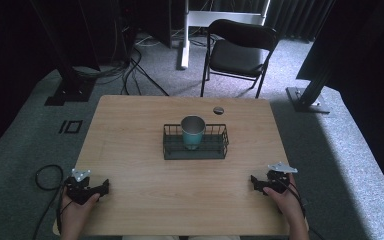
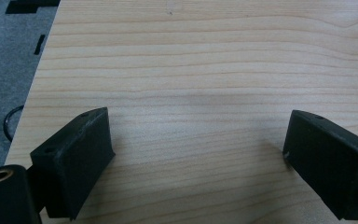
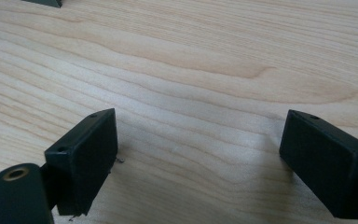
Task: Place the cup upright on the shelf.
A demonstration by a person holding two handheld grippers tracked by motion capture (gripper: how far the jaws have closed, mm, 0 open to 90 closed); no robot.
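Teal metal cup [image 1: 193,132] standing upright inside the black wire basket [image 1: 195,151], roughly mid-worktop [image 1: 180,200], a bit toward the far side. Landmark for everything below: that basket.

Left gripper [image 1: 104,186] parked well apart from the basket, down near the front-left corner, held in a hand [image 1: 75,210] coming in over the near edge. Jaws spread wide in the left gripper view [image 2: 198,149], nothing but bare wood grain between them, so released, gripping nothing.

Right gripper [image 1: 256,183] same deal on the other side, well clear of the basket toward the front-right, hand [image 1: 287,202] behind it. Jaws apart in the right gripper view [image 3: 198,149] too, only plain wood in the gap, also released.

Small round dark hole [image 1: 218,110] just beyond the basket, near the far edge. Black folding chair [image 1: 240,50] on the grey carpet farther back still.
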